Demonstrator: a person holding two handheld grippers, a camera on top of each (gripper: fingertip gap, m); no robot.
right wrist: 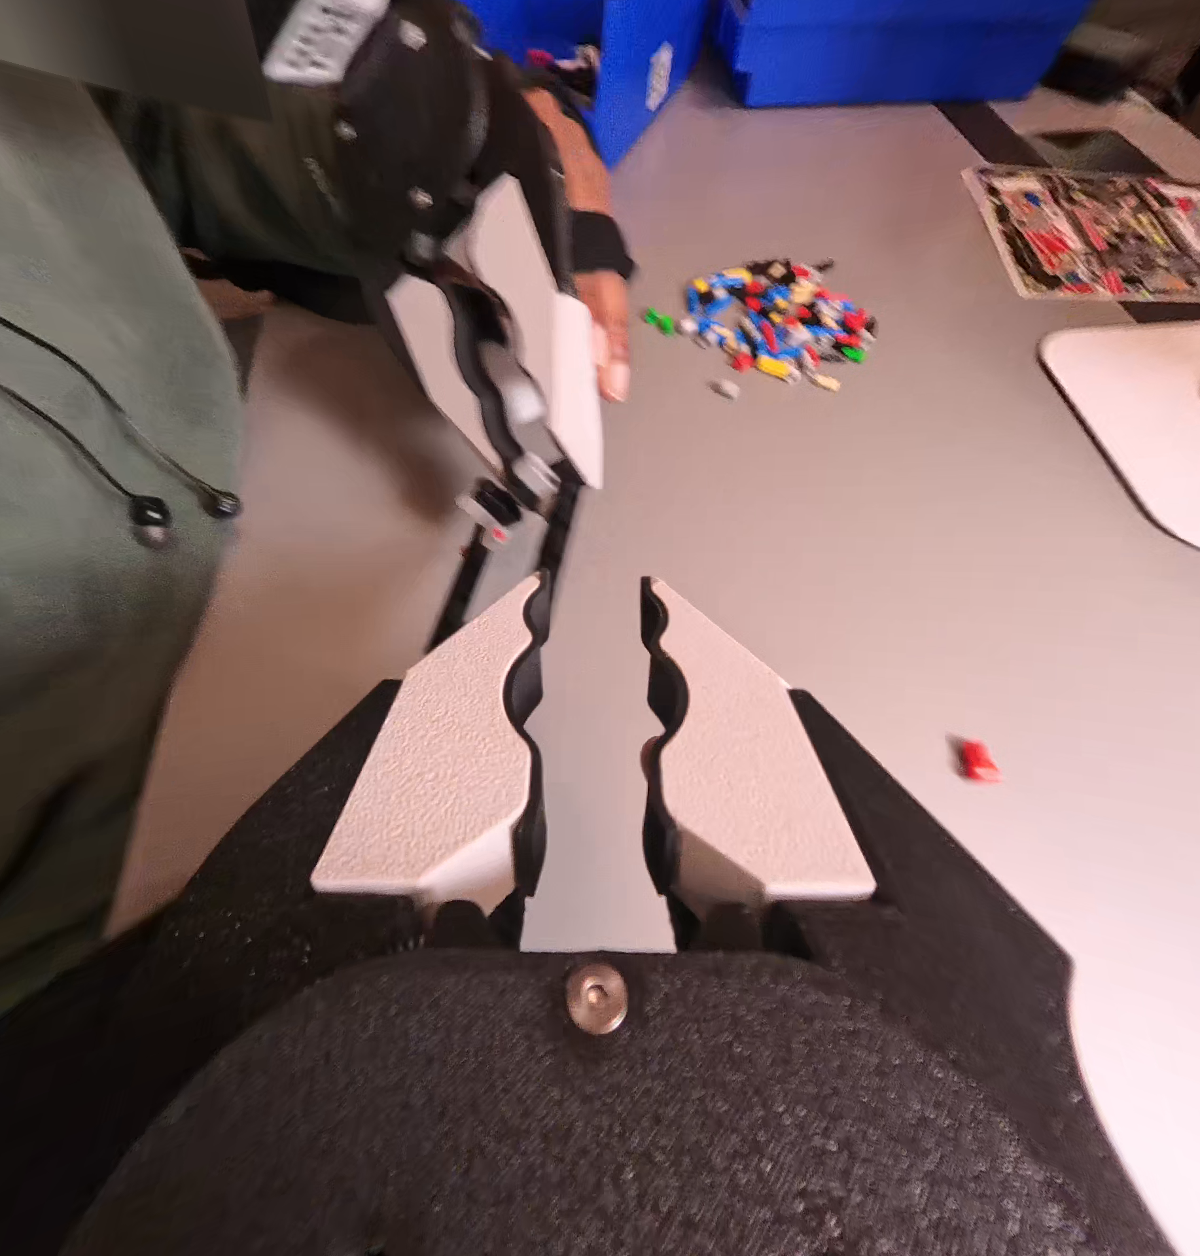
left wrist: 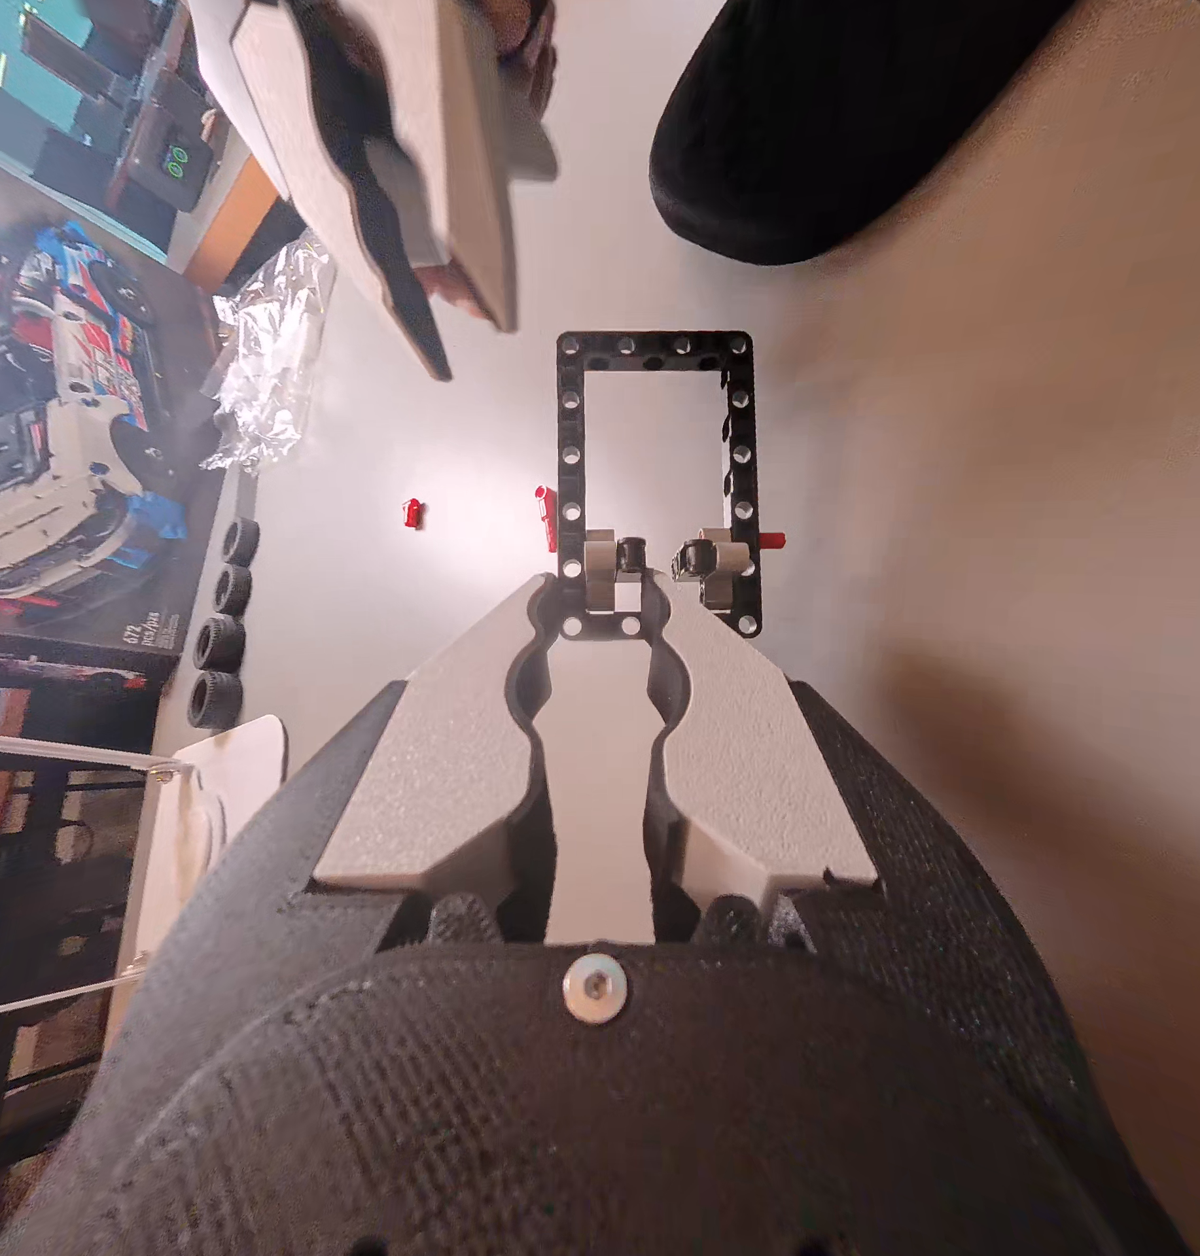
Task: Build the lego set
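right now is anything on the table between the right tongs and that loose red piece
Nothing visible. The right tongs are open and empty, and the red piece lies alone on bare table off to their right; the brick pile is farther away.

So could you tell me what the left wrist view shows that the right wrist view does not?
Only the left wrist view shows four black tyres, the set's box and a crumpled clear bag.

Only the right wrist view shows the pile of loose bricks and blue bins.

Both show the black frame, the left gripper at its end, and the open right gripper.
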